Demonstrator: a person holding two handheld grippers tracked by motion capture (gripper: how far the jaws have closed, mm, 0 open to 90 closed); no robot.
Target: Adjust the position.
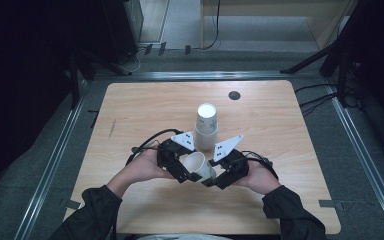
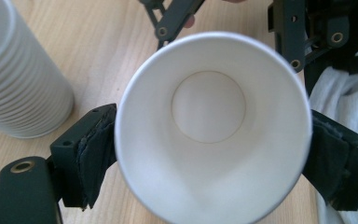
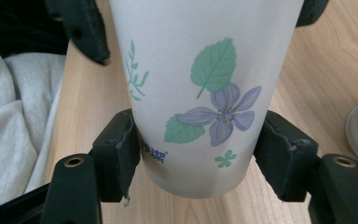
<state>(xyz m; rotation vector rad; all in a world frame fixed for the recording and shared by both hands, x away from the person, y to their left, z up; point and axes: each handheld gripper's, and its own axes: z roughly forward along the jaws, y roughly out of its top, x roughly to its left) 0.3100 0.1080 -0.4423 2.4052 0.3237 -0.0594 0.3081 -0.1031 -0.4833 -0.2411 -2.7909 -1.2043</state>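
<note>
High view: a person's two forearms come in over a wooden table [image 1: 130, 110], each hand holding a gripper, and a single paper cup [image 1: 200, 167] lies tipped between the two tools, its open mouth turned toward the left gripper [image 1: 180, 170]. Just behind it, near the table's middle, stands a stack of paper cups [image 1: 206, 126], upside down and apart from the held one.

Left gripper view – the cup [image 2: 212, 123] faces the camera mouth-on, white inside, its round bottom plain to see. The dark pads sit at either side of the rim, right against it; whether they press or merely flank it I cannot tell. The stack [image 2: 21, 74] rises at the left edge of this view, ribbed with many rims.

Right gripper view – the right gripper [image 3: 198, 154] has its pads clamped on the lower part of the cup [image 3: 205, 88], near the base, one on each side of the printed wall with its green leaves and a pale violet flower. The left tool's black jaws show beyond, at the cup's rim.
</note>
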